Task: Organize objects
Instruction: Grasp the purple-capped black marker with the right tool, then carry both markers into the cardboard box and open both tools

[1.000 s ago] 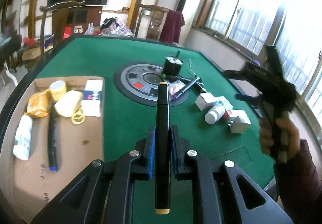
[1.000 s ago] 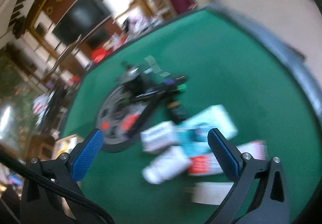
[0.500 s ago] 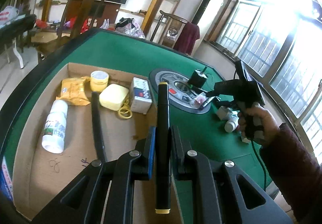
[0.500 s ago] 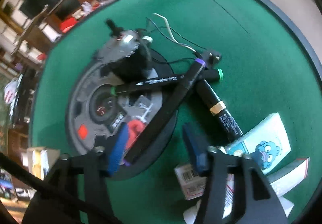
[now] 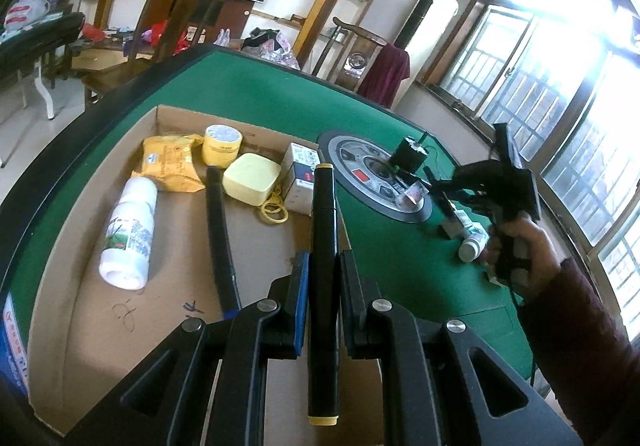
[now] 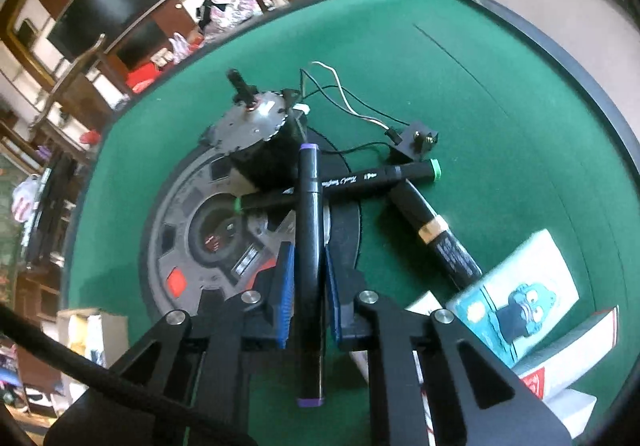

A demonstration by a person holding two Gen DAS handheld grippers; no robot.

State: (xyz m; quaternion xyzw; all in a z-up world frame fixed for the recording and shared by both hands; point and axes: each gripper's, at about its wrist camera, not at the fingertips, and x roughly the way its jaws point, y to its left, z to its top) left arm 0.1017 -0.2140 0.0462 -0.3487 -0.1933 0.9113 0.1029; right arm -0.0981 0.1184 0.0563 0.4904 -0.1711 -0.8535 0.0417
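My left gripper point(image 5: 323, 266) is shut on a black marker with yellow caps point(image 5: 323, 221) and holds it above the right edge of an open cardboard box point(image 5: 168, 113). My right gripper point(image 6: 309, 266) is shut on a black marker with purple caps point(image 6: 308, 213) that lies across a green-capped marker point(image 6: 360, 179) over the round grey centre panel point(image 6: 188, 205). The right gripper and the hand holding it show in the left wrist view point(image 5: 500, 185), at the right side of the table.
The box holds a white bottle point(image 5: 128, 234), a yellow packet point(image 5: 170, 165), a yellow jar point(image 5: 222, 145), a pale yellow case point(image 5: 250, 183), a small white carton point(image 5: 300, 177) and a black tube point(image 5: 220, 234). A black motor point(image 6: 260, 133) with wires, a black tube point(image 6: 436, 236) and cartons point(image 6: 520, 294) lie on the green table point(image 6: 500, 125).
My left gripper has carried the yellow-capped marker left, from over the green felt to over the box. My right gripper has come down to the purple-capped marker and shut on it.
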